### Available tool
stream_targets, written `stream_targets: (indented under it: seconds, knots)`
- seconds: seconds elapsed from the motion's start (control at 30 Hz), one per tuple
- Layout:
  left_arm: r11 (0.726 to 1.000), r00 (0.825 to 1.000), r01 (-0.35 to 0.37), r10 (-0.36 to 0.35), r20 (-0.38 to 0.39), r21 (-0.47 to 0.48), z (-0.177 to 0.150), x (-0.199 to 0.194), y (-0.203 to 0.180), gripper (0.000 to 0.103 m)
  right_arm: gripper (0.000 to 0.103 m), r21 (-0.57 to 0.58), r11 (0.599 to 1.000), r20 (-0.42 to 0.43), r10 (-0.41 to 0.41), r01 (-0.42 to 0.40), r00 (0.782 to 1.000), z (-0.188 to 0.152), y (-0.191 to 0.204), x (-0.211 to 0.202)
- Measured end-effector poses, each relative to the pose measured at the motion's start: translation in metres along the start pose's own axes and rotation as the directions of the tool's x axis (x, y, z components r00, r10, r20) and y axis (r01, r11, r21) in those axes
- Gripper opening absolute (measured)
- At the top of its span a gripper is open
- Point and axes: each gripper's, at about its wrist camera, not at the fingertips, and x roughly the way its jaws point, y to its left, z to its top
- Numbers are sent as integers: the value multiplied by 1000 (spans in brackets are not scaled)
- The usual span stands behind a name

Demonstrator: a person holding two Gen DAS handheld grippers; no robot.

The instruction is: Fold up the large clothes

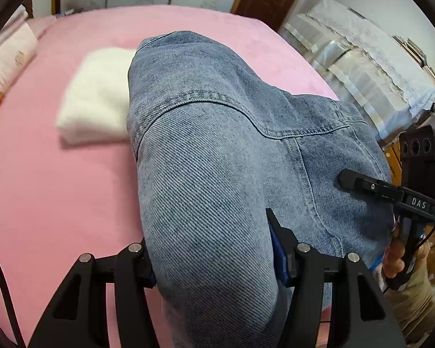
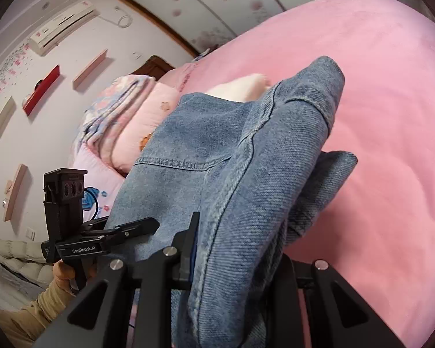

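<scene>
A blue denim garment [image 1: 217,145] hangs between both grippers above the pink bed [image 1: 58,188]. My left gripper [image 1: 214,264] is shut on a thick fold of the denim, which bulges over its fingers. My right gripper [image 2: 235,261] is shut on another fold of the same denim [image 2: 217,159]. The right gripper also shows at the right of the left wrist view [image 1: 362,185], pinching the cloth. The left gripper shows at the lower left of the right wrist view [image 2: 130,229]. The garment's far end droops toward the bed.
A folded white cloth [image 1: 95,101] lies on the bed behind the denim. Folded quilts and pillows [image 2: 121,121] are stacked at the head of the bed. A covered cabinet [image 1: 362,66] stands beside the bed. Wall shelves [image 2: 43,90] and an air conditioner [image 2: 63,26] hang above.
</scene>
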Motion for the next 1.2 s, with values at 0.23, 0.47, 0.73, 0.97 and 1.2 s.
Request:
stream_targets:
  seconds: [0.23,0.47,0.73,0.97,1.2]
  knots:
    - [999,996,-41,39,82,20,81,-17,75,57,22,-43,998,24,40,-39,999,66,52,58]
    - [996,993,-64,58,103,56,182,11,147,57,22,-45,997,90,70,-67,993,156,59,128]
    - [990,989,-139,138,60,19,237,111,209,59,22,9,999,116,51,-52,992,216,20,227]
    - [967,974,-223,227,23,-123,222,158,258,97,35,77,992,-9,-102,102,995,209,-37,296]
    - [945,946,-314,319,50,-87,220,140,231,97,57,-35,969,30,-243,244,970,199,-36,262]
